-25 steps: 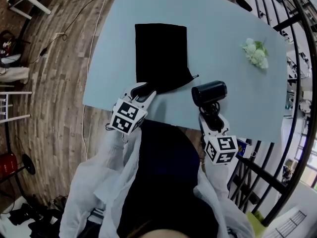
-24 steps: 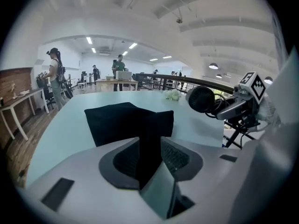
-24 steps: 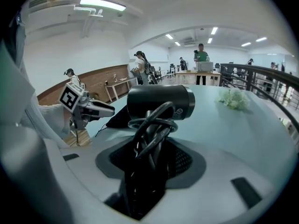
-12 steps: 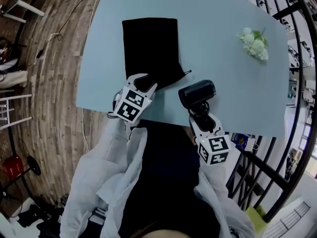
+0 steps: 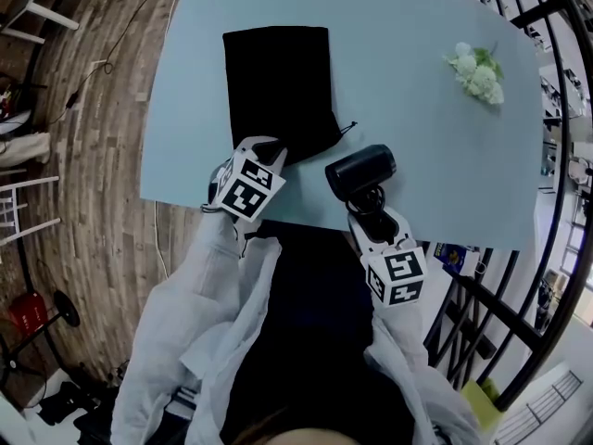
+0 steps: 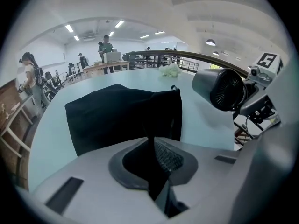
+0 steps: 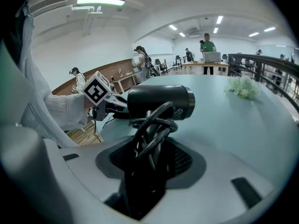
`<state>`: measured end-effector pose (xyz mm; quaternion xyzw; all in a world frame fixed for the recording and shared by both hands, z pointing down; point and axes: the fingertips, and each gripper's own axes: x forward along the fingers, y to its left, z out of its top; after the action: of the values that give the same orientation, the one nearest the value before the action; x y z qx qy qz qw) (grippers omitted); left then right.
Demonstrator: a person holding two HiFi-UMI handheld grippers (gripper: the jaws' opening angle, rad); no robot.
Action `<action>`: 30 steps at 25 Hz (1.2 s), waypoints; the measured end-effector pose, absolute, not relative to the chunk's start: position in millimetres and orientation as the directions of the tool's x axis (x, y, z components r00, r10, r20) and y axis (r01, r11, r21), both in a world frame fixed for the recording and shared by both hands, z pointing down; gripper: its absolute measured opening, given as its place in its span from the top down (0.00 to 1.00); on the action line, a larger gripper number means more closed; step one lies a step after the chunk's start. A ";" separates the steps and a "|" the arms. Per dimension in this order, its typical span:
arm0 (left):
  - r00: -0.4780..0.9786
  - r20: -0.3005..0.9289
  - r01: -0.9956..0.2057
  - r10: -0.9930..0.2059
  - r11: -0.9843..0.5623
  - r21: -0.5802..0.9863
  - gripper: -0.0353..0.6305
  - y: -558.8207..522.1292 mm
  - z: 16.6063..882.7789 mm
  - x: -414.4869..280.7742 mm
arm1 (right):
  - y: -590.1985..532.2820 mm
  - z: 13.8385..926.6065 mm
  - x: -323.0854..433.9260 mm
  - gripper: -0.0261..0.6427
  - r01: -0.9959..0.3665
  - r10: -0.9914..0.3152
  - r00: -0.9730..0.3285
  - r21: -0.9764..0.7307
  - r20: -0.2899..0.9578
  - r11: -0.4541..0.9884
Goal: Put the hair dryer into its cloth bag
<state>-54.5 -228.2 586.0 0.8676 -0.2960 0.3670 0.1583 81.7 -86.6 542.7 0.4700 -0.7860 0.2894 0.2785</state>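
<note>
A black cloth bag [image 5: 278, 86] lies flat on the pale blue table [image 5: 426, 128], its mouth and drawstring toward me. My left gripper [image 5: 267, 152] is at the bag's near edge. Its jaws have just been closing, and a fold of black cloth [image 6: 152, 160] is pinched between them. In the left gripper view the rest of the bag [image 6: 121, 113] stretches away. My right gripper [image 5: 372, 213] is shut on the handle and wound cord of the black hair dryer [image 5: 360, 171], held just right of the bag's mouth. The barrel [image 7: 161, 101] lies crosswise above the jaws.
A small bunch of white flowers [image 5: 475, 70] lies at the table's far right. The table's near edge [image 5: 306, 219] runs just under both grippers. A dark railing [image 5: 556, 156] curves along the right side. People stand at desks [image 6: 107, 55] far off.
The left gripper has come down on the bag's near edge and closed on the cloth. The hair dryer has shifted slightly left, nearer the bag's mouth.
</note>
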 end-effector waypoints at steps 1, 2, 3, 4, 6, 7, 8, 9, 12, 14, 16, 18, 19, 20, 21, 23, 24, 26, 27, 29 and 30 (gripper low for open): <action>0.557 0.727 -0.632 -0.402 -0.773 0.057 0.88 -228.7 585.0 -55.3 | -85.8 543.3 80.6 0.67 -0.900 -0.577 -0.403 -0.193 0.710 0.391; 0.560 0.721 -0.638 -0.409 -0.768 0.060 0.89 -229.8 583.0 -56.2 | -85.2 543.5 79.3 0.67 -0.900 -0.577 -0.403 -0.192 0.710 0.392; 0.564 0.714 -0.645 -0.414 -0.762 0.068 0.90 -231.2 579.9 -56.9 | -84.6 543.4 78.2 0.67 -0.899 -0.577 -0.403 -0.190 0.711 0.393; 0.569 0.709 -0.651 -0.416 -0.755 0.079 0.90 -232.6 576.0 -57.5 | -84.1 543.2 77.0 0.67 -0.899 -0.576 -0.403 -0.189 0.711 0.395; 0.578 0.701 -0.658 -0.417 -0.746 0.100 0.91 -234.7 567.2 -58.8 | -82.7 543.3 74.5 0.67 -0.899 -0.575 -0.403 -0.188 0.712 0.397; 0.585 0.695 -0.660 -0.418 -0.744 0.107 0.91 -235.5 562.9 -59.2 | -81.8 543.5 73.3 0.67 -0.898 -0.575 -0.402 -0.187 0.712 0.397; 0.594 0.687 -0.660 -0.420 -0.743 0.117 0.91 -235.8 558.3 -59.3 | -80.8 543.5 72.2 0.67 -0.898 -0.575 -0.402 -0.185 0.712 0.399; 0.606 0.677 -0.659 -0.419 -0.741 0.131 0.91 -235.7 553.2 -58.8 | -79.9 543.3 71.2 0.67 -0.897 -0.576 -0.402 -0.182 0.712 0.402; 0.650 0.642 -0.649 -0.406 -0.736 0.192 0.91 -234.9 535.9 -55.3 | -79.3 540.7 67.3 0.67 -0.891 -0.578 -0.408 -0.170 0.707 0.422; 0.681 0.615 -0.637 -0.398 -0.736 0.229 0.91 -234.4 524.1 -52.4 | -79.1 538.6 62.1 0.67 -0.880 -0.575 -0.422 -0.166 0.700 0.444; 0.712 0.582 -0.624 -0.392 -0.734 0.268 0.91 -233.9 512.0 -48.4 | -78.0 536.8 55.5 0.67 -0.865 -0.566 -0.440 -0.161 0.697 0.474; 0.738 0.549 -0.613 -0.393 -0.731 0.300 0.91 -234.0 499.8 -44.5 | -76.4 535.0 47.9 0.67 -0.847 -0.553 -0.459 -0.156 0.695 0.508; 0.748 0.535 -0.606 -0.393 -0.732 0.310 0.91 -234.0 494.0 -42.6 | -75.6 533.8 43.8 0.67 -0.837 -0.547 -0.470 -0.154 0.693 0.524; 0.757 0.522 -0.599 -0.393 -0.736 0.315 0.91 -233.7 488.6 -40.5 | -74.8 532.6 39.5 0.67 -0.827 -0.540 -0.480 -0.153 0.691 0.540; 0.766 0.509 -0.590 -0.392 -0.742 0.318 0.91 -233.1 483.6 -38.1 | -74.0 531.6 35.3 0.67 -0.818 -0.533 -0.490 -0.153 0.690 0.554; 0.782 0.488 -0.572 -0.387 -0.757 0.317 0.91 -231.1 475.1 -32.8 | -72.9 531.5 27.0 0.67 -0.804 -0.520 -0.506 -0.159 0.688 0.573; 0.789 0.480 -0.563 -0.385 -0.765 0.313 0.91 -230.2 471.6 -30.2 | -72.9 532.1 23.1 0.67 -0.800 -0.515 -0.513 -0.165 0.687 0.577; 0.801 0.465 -0.544 -0.378 -0.784 0.300 0.91 -228.4 465.7 -25.2 | -73.8 533.7 16.5 0.67 -0.794 -0.508 -0.529 -0.186 0.680 0.579; 0.808 0.458 -0.532 -0.371 -0.793 0.296 0.91 -227.3 463.1 -22.8 | -74.5 534.7 14.0 0.67 -0.792 -0.504 -0.535 -0.194 0.678 0.579; 0.823 0.445 -0.508 -0.352 -0.808 0.300 0.91 -223.7 458.4 -18.0 | -76.3 537.6 10.7 0.67 -0.787 -0.496 -0.539 -0.198 0.681 0.585; 0.829 0.441 -0.498 -0.343 -0.813 0.302 0.91 -221.3 456.5 -15.9 | -77.3 539.3 9.8 0.67 -0.785 -0.492 -0.539 -0.197 0.684 0.587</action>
<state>-15.9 -221.3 456.5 0.9336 -0.2253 0.1865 0.2070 9.8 -77.3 539.3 0.3795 -0.8410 0.2499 0.2937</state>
